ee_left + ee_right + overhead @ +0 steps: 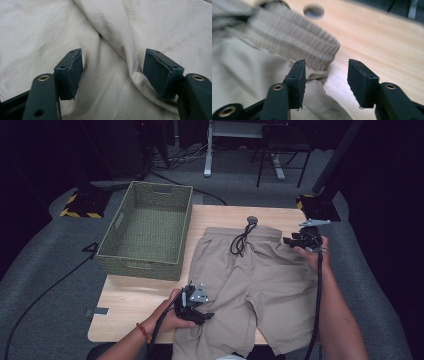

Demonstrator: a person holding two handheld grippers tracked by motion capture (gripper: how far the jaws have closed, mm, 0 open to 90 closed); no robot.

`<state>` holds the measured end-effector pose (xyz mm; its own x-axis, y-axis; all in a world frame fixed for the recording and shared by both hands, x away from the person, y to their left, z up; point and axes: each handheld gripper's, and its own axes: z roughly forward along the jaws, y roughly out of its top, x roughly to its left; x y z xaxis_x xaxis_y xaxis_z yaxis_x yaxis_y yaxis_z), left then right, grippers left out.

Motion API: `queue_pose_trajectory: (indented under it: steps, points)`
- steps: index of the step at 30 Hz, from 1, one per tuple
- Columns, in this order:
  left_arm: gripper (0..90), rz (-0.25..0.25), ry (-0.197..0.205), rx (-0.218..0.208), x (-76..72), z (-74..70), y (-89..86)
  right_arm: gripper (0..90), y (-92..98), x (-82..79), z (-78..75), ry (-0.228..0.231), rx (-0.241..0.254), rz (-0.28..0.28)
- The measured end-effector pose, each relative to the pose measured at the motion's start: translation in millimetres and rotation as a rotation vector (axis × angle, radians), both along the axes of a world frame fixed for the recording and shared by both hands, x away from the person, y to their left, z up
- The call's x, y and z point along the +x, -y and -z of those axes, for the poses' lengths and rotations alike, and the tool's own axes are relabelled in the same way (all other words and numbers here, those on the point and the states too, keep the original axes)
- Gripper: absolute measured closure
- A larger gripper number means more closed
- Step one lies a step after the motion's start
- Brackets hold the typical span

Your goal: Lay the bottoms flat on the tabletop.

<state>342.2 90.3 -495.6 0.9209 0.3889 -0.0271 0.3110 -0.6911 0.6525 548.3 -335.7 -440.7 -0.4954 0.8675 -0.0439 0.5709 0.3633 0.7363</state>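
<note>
1. The khaki shorts [250, 285] are spread across the desk's [125, 300] right half.
2. The left tongs [113, 72] are held open, fabric bunched between.
3. The right tongs [325, 80] are held open at the waistband corner, gripping nothing.

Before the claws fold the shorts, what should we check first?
1. Shorts lie flat on the table: ok, only small wrinkles.
2. Left claw has cloth: not ok, it is open, with a fold between the jaws but not pinched.
3. Right claw has the waistband: not ok, it is open at the waistband's corner, pads apart from it.
4. Drawstring out of the way: cannot tell, it lies loose on the front.
5. Basket ready: ok, it looks empty and stands beside the shorts.
</note>
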Motion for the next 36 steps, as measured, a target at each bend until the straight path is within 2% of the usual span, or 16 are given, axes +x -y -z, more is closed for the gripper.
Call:
queue_pose_trajectory:
  steps: [4,5,7,9,12,14,16,18,21,23,25,26,28,31,34,36]
  points:
    - [32.8,0.001,0.000,0.002,-0.4,-0.2,-2.8,41.6,-13.1,20.7,18.8,-0.110,-0.019,-0.036]
    - [32.7,0.002,0.005,0.000,-0.4,-0.1,-3.5,38.0,-18.5,26.1,25.0,-0.161,-0.021,-0.053]
    - [32.8,-0.002,-0.001,0.001,-1.2,-0.3,-6.4,37.6,-28.1,31.0,32.6,-0.204,-0.034,-0.090]
    - [32.8,-0.002,0.001,-0.002,-1.4,0.0,-9.0,38.7,-37.6,33.5,37.1,-0.225,-0.086,-0.082]
    - [32.7,-0.008,0.001,-0.002,-1.7,0.2,-10.6,45.0,-41.2,36.7,38.3,-0.234,-0.085,-0.065]
    - [32.7,-0.009,0.003,-0.005,-1.8,0.4,-10.6,69.8,-40.2,37.0,36.4,-0.226,-0.084,-0.071]
    - [32.6,-0.006,0.003,-0.005,-1.5,0.4,-10.8,82.3,-40.0,37.8,35.7,-0.212,-0.106,-0.057]
    - [32.3,-0.003,0.006,-0.008,-0.8,0.8,-10.8,85.1,-39.0,39.0,35.4,-0.186,-0.161,-0.027]
    - [31.9,-0.014,0.006,-0.006,1.4,0.7,-9.5,86.8,-28.8,43.8,31.9,-0.134,-0.225,0.073]
    - [31.6,-0.027,0.007,-0.006,3.2,0.6,-6.4,86.7,-19.3,46.9,25.8,-0.091,-0.230,0.136]
    - [30.8,-0.036,0.002,0.004,5.1,-0.2,-2.5,82.9,-10.5,50.2,18.1,-0.038,-0.215,0.233]
    - [30.2,-0.032,-0.001,0.007,6.0,-0.5,-0.4,80.1,-7.5,51.3,14.7,-0.004,-0.216,0.249]
    - [27.4,-0.025,-0.004,0.020,7.4,-1.1,3.1,60.4,-5.9,53.8,11.1,0.003,-0.199,0.240]
    - [26.5,-0.027,-0.003,0.013,7.0,-0.4,5.8,47.6,-2.9,49.5,4.8,0.013,-0.197,0.259]
    - [25.8,-0.039,0.000,0.002,4.5,0.8,5.5,38.5,7.4,35.0,-2.3,-0.016,-0.089,0.227]
    - [25.5,-0.046,0.002,-0.007,2.9,1.8,5.8,36.2,11.1,15.9,-2.0,-0.038,-0.021,0.142]
